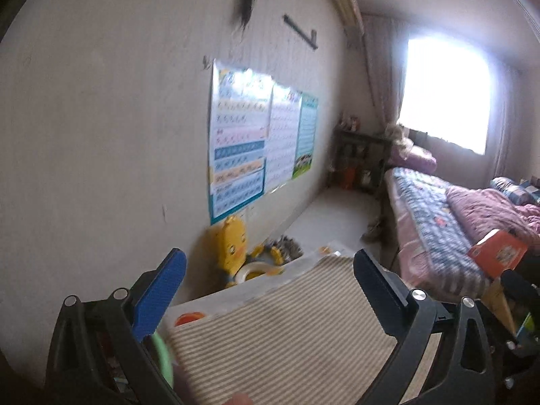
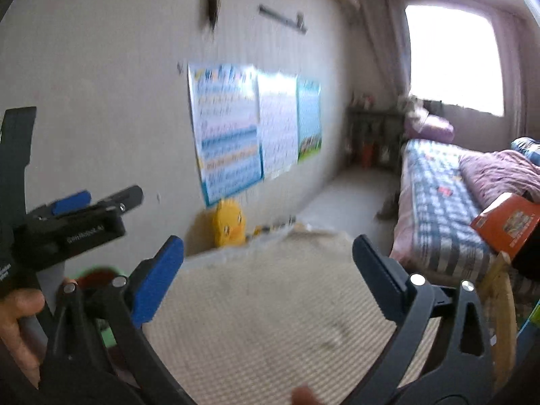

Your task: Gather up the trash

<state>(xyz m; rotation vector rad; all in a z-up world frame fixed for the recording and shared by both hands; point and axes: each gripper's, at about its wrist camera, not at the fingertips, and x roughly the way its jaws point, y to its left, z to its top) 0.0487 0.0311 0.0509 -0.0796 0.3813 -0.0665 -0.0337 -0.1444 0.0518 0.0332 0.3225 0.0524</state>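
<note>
My left gripper (image 1: 270, 260) stands open, with nothing between its blue pads (image 1: 158, 297). It is raised over a striped beige cloth (image 1: 287, 330) and points toward the wall. My right gripper (image 2: 268, 246) is open and empty too, over the same cloth (image 2: 270, 307). In the right wrist view the left gripper (image 2: 101, 199) shows at the left edge, with a hand (image 2: 17, 307) holding it. An orange box (image 1: 497, 254) (image 2: 509, 224) sticks up at the right. I can make out no clear piece of trash; both views are blurred.
A yellow duck toy (image 1: 233, 249) sits on the floor against the wall, under posters (image 1: 239, 141). A bed (image 1: 435, 216) with a checked cover and pink quilt fills the right. A dark shelf (image 1: 362, 158) stands by the bright window (image 1: 445, 94). A green ring (image 1: 163, 357) lies low left.
</note>
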